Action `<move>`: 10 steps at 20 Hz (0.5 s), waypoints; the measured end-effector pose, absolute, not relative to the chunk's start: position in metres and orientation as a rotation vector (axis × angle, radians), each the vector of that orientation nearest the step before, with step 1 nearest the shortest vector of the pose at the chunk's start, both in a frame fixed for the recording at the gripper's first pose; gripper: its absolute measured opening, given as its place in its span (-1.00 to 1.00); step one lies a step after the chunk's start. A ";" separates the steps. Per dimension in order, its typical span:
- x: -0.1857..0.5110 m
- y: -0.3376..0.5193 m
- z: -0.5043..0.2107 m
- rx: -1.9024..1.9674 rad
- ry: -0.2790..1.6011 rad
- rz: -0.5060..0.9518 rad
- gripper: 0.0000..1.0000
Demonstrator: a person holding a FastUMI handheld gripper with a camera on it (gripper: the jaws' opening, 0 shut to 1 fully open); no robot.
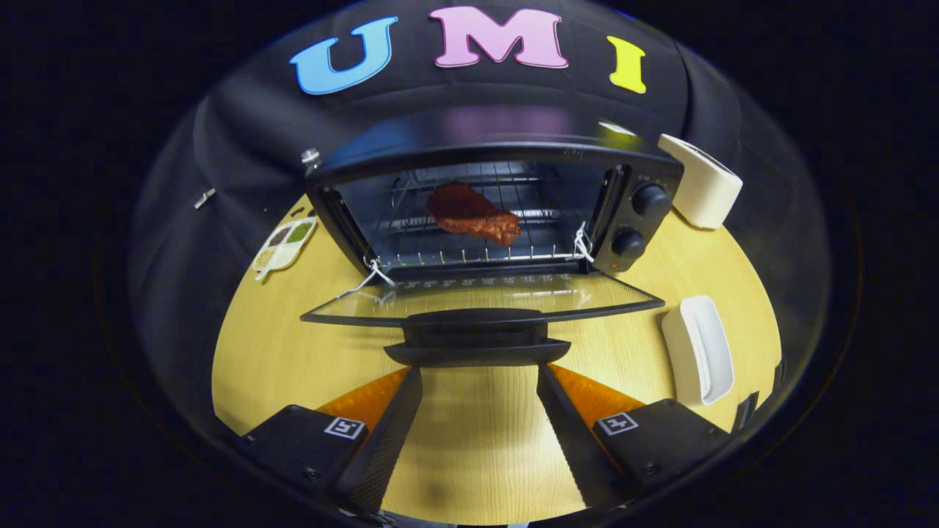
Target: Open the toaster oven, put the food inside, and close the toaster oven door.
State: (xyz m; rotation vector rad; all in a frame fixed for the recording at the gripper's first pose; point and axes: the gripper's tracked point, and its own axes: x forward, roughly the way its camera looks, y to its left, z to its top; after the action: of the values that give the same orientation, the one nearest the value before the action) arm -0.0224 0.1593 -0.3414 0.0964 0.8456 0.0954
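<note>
A black toaster oven (pixel 631 220) stands on the wooden table (pixel 293 352) with its glass door (pixel 484 297) folded down flat toward me. On the wire rack inside lies the food (pixel 473 213), a reddish-brown piece of meat. The door's black handle (pixel 477 337) sits just ahead of my fingertips. My gripper (pixel 477 374) is open, its two black fingers (pixel 389 433) spread wide over bare table, nothing between them. The fingertips come close under the handle; whether they touch it I cannot tell.
A cream-white box-shaped appliance (pixel 700 187) stands right of the oven. A white oblong dish (pixel 700 348) lies on the table to the right of the door. A small tray of seasonings (pixel 285 246) lies left of the oven. White strings hang at the door hinges.
</note>
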 end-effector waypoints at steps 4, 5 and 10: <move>-0.002 0.149 -0.305 0.092 0.761 0.091 1.00; 0.005 0.146 -0.294 0.084 0.733 0.089 1.00; 0.028 0.131 -0.215 0.098 0.578 0.098 0.98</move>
State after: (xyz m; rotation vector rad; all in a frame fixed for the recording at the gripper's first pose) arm 0.0283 0.1313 -0.2150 0.0979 0.5776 0.0985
